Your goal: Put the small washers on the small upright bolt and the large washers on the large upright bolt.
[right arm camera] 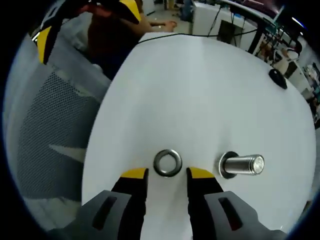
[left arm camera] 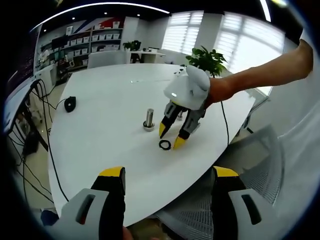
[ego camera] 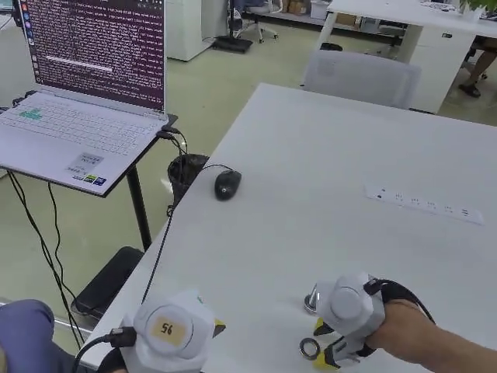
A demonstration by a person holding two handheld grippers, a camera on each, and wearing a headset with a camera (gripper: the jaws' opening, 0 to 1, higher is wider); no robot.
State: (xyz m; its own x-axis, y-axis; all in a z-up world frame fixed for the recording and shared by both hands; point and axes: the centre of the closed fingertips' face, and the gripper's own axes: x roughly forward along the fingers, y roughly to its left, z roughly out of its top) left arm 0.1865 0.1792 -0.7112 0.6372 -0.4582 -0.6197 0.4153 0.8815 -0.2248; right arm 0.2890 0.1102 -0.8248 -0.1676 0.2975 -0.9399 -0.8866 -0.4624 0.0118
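Where writing can be read, it is the number 56 on a yellow label [ego camera: 167, 329] on top of the left gripper [left arm camera: 169, 173], at the bottom edge of the head view. In its own view this gripper's yellow-tipped jaws stand spread wide with nothing between them, at the near edge of the white table [ego camera: 311, 155].

At the lower right of the head view, a hand holds the right gripper [right arm camera: 167, 174]. Its jaws are parted by a modest gap and pinch nothing. A steel washer [right arm camera: 167, 163] lies flat on the table just ahead of the two yellow tips, in line with the gap. From the left gripper view one tip sits right beside the washer; whether it touches cannot be told.

Just to the right of the washer in the right gripper view stands an upright steel bolt [right arm camera: 243, 165] with a ring at its foot. Whether that ring is a washer or the bolt's own base cannot be told.

Farther up the table in the head view lie a black mouse [ego camera: 227, 184] with its cable, and a white power strip [ego camera: 425, 204] toward the right edge. At the upper left, an open laptop [ego camera: 74, 128] on a stand shows lines of text too small to read, and stickers on its palm rest are likewise illegible. A grey chair [ego camera: 361, 76] stands beyond the table's far edge.
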